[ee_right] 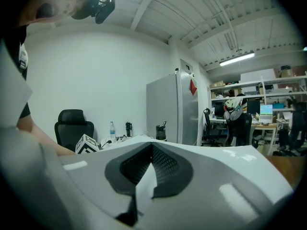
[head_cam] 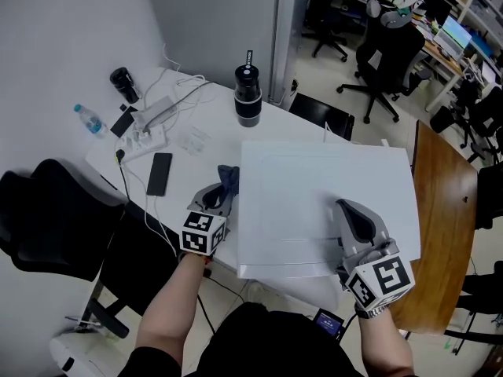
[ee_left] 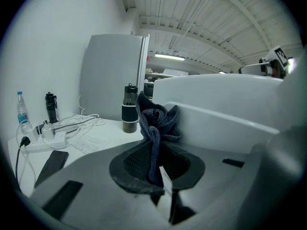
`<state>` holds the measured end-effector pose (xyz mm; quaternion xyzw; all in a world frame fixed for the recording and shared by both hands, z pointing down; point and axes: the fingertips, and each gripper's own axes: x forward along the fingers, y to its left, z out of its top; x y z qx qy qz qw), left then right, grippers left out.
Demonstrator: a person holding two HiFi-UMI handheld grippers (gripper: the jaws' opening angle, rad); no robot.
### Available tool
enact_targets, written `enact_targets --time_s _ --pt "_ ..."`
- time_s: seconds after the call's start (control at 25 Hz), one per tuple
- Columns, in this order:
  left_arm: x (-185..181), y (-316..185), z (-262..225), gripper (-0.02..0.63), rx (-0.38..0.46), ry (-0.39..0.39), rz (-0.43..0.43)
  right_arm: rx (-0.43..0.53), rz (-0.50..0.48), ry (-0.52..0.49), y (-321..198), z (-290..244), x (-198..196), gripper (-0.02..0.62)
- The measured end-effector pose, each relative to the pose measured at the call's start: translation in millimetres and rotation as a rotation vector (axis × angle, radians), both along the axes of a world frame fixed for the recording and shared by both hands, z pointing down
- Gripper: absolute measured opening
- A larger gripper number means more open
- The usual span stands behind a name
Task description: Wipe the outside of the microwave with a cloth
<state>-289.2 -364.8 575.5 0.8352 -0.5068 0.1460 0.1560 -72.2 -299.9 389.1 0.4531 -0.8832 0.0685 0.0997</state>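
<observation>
No readable text, labels, brands, numbers or signs, in any view

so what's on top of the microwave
Only the right gripper, jaws shut and empty, over the top of the microwave. The patch beneath it is covered.

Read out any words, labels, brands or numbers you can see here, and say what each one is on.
No text here can be read.
Water bottle label: too small.
Sheet of paper on the table: print blurred.
Red sticker on the grey cabinet: too small.
Left gripper and right gripper cubes: square patterns only, no words.
</observation>
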Motion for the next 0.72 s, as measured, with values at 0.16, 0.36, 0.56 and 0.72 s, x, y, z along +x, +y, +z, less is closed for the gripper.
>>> enact_targets --time_s 0.16,0.36,0.56,0.72 --pt "-1 -15 3 0.057 -0.01 0.003 0.0 -0.002 0.023 0.0 -5 0 5 0.002" --pt "-1 -31 2 0.057 -0.011 0.012 -0.008 0.001 0.03 0.004 -7 -2 7 0.0" --pt "-2 -48 -4 0.057 -0.005 0.023 -0.029 0.0 0.034 0.005 -8 -4 8 0.002" --pt "-7 -51 -11 0.057 0.001 0.022 -0.047 0.0 0.039 0.003 -6 -6 9 0.002"
